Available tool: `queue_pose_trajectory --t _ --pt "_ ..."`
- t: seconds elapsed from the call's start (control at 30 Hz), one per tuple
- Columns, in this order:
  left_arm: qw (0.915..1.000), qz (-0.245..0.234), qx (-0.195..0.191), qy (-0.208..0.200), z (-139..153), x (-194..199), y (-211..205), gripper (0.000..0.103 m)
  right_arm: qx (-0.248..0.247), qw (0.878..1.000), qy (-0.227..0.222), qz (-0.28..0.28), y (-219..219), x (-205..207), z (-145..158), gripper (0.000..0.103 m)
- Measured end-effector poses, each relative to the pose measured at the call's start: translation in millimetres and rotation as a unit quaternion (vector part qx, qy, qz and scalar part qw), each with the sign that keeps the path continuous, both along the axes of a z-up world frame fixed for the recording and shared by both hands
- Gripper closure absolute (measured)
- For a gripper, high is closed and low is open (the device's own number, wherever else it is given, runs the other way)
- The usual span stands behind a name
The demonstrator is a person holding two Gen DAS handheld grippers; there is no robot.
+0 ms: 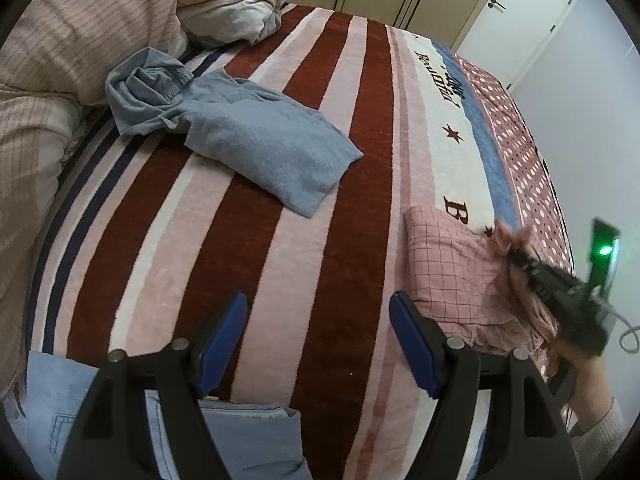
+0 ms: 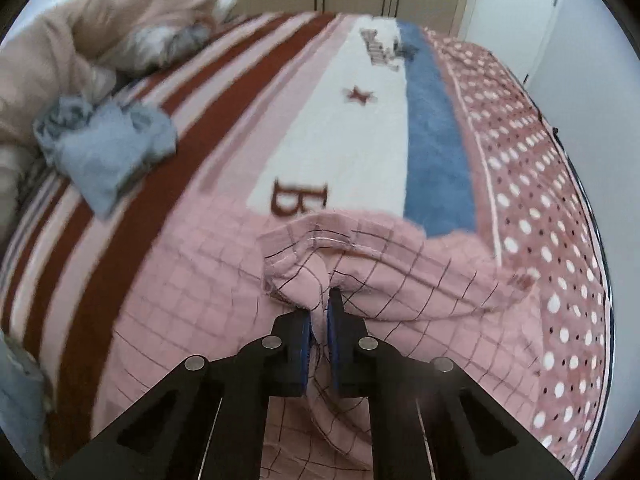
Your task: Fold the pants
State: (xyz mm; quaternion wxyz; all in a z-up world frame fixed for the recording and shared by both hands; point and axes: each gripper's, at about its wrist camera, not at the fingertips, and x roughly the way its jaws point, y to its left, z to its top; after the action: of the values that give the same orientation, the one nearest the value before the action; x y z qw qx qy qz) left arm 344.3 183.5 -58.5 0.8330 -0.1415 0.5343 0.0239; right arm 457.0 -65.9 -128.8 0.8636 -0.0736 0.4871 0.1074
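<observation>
**Bed inventory: pink checked pants pinched in the right gripper**

We list what lies on the bed with the striped blanket point(image 1: 320, 208), banded in dark red, pink and white, with a white band bearing dark lettering and stars, a blue band beside it, and a pink dotted border along the far edge

Item one: pink checked pants point(image 2: 192, 280), lying at the right side of the bed over the white and blue bands. A hemmed edge of the fabric is bunched up into a ridge just ahead of the fingers

Item two: right gripper point(image 2: 319, 312). We see its blue pads drawn almost together with a fold of the pink checked pants pinched between them. In the left wrist view it points down into the same fabric, held by a hand point(image 1: 592, 376) in a pale sleeve

Item three: left gripper point(image 1: 318, 312). We see its jaws standing wide apart above the striped blanket, with nothing between them

Item four: grey-blue pants point(image 1: 240, 128), crumpled at the waistband, lying well apart from the pink pair, towards the pillows

Item five: light blue jeans point(image 1: 240, 432), at the near edge of the bed beneath the left gripper

Item six: pink ribbed bedding point(image 1: 80, 40) heaped at the head of the bed
</observation>
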Motion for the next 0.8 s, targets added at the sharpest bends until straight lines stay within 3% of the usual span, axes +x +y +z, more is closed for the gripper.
queue_pose_trajectory --t 0.17,0.3,0.4,0.5,0.57,0.63,0.73,0.8 --pt "0.9999 0.009 -0.005 -0.011 11 -1 4 0.033 0.058 0.997 -0.041 0.015 -4 5 53 0.101" --pt "0.9997 0.014 -0.007 -0.019 19 -3 4 0.033 0.100 0.991 -0.017 0.086 12 -1 69 0.101" --pt "0.9997 0.015 -0.005 -0.020 20 -5 4 0.033 0.115 0.980 0.042 0.155 30 -20 54 0.101" --pt "0.9998 0.014 -0.003 -0.016 18 -8 3 0.033 0.072 0.971 0.093 0.209 48 -46 24 0.099" --pt "0.9998 0.013 -0.001 -0.013 16 -10 1 0.033 0.051 0.969 0.119 0.212 50 -57 4 0.096" --pt "0.9999 0.011 0.000 -0.010 14 -12 -1 0.033 0.063 0.968 0.142 0.197 44 -60 -7 0.094" --pt "0.9999 0.007 0.000 -0.009 14 -13 -4 0.033 0.082 0.967 0.164 0.175 35 -57 -7 0.078" --pt "0.9999 0.003 0.000 -0.011 16 -12 -8 0.033 0.095 0.970 0.151 0.164 27 -58 4 0.070"
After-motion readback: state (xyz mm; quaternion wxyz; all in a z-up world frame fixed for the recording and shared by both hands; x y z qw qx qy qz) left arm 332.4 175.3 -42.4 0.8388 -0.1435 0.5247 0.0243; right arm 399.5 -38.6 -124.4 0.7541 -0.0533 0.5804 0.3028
